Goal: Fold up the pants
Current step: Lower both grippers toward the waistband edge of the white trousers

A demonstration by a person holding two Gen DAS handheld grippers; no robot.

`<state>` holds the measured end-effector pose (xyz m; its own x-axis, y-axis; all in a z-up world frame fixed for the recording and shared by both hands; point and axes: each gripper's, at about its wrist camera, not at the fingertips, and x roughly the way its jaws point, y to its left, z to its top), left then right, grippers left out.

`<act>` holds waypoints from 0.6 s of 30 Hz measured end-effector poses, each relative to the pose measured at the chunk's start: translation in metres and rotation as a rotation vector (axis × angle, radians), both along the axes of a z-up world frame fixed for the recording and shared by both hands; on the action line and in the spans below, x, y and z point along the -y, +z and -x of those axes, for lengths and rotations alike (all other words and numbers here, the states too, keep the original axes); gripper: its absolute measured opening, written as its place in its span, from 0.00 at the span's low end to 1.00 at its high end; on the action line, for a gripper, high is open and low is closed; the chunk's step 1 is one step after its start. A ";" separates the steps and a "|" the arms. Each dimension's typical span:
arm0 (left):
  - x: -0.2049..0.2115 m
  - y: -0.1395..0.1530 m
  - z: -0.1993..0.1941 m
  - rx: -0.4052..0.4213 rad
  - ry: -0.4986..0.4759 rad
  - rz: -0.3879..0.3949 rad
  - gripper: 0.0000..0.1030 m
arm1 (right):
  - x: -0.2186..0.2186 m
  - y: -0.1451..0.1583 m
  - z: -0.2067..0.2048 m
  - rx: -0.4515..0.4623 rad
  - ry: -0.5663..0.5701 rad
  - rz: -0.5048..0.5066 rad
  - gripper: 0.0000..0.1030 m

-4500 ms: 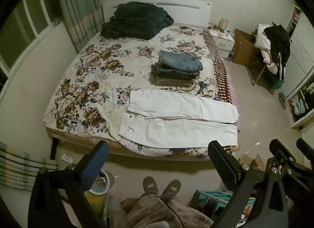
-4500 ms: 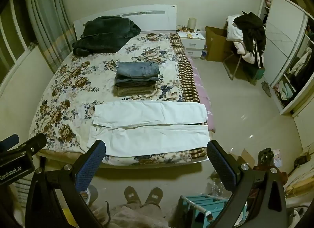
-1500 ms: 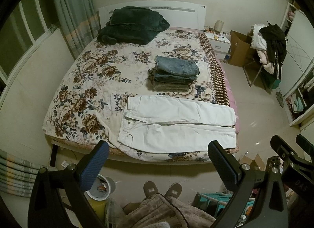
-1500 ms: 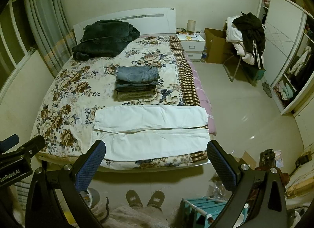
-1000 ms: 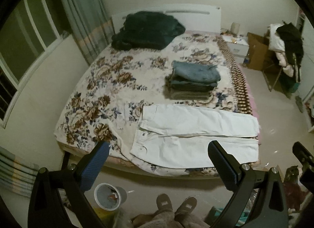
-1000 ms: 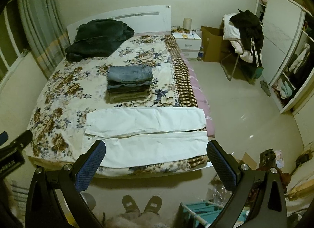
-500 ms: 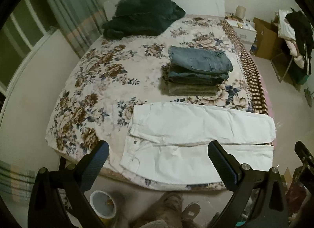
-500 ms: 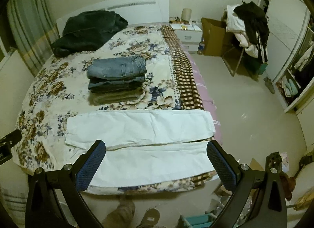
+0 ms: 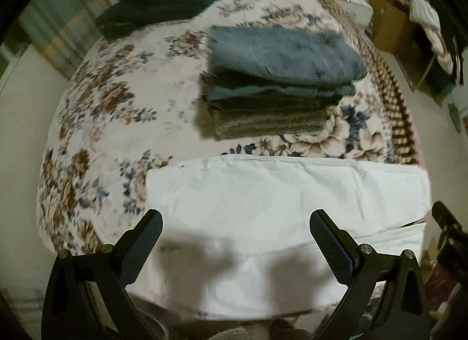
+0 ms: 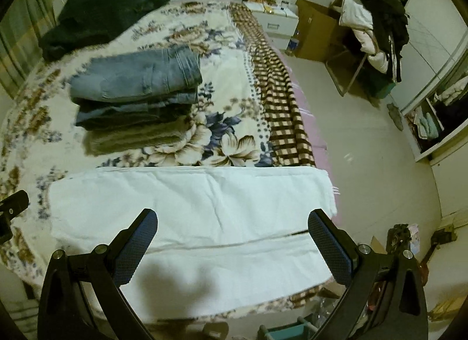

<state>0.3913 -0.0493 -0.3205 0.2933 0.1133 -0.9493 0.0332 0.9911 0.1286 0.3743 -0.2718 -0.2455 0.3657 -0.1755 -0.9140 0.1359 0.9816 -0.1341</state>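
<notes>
White pants [image 9: 263,193] lie flat across the near edge of the floral bed, legs side by side pointing right; they also show in the right wrist view [image 10: 190,202]. My left gripper [image 9: 237,223] is open and empty, hovering over the waist half of the pants. My right gripper [image 10: 234,223] is open and empty, hovering over the leg half near the hems. Both cast shadows on the near leg.
A stack of folded jeans and trousers [image 9: 280,79] sits behind the white pants, also in the right wrist view [image 10: 137,91]. A dark green garment [image 10: 99,9] lies by the headboard. The bed's right edge [image 10: 289,123] drops to the floor; a clothes-laden chair [image 10: 374,35] stands right.
Both grippers have moved forward and down from standing back at the bed's foot to just over the white pants. The pants have not moved.
</notes>
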 end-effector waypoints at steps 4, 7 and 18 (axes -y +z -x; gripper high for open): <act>0.011 -0.063 -0.029 -0.050 -0.090 -0.083 1.00 | -0.011 -0.062 -0.040 -0.053 0.042 0.038 1.00; 0.020 -0.119 -0.053 -0.095 -0.168 -0.143 1.00 | -0.022 -0.125 -0.072 -0.106 0.114 0.097 1.00; 0.049 -0.242 -0.114 -0.219 -0.342 -0.225 1.00 | -0.020 -0.315 -0.142 -0.354 0.357 0.169 1.00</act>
<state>0.5049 -0.0979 -0.5627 0.1449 0.2555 -0.9559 0.4041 0.8666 0.2928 0.5165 -0.2522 -0.5609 0.1036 -0.2520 -0.9622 -0.2850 0.9193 -0.2714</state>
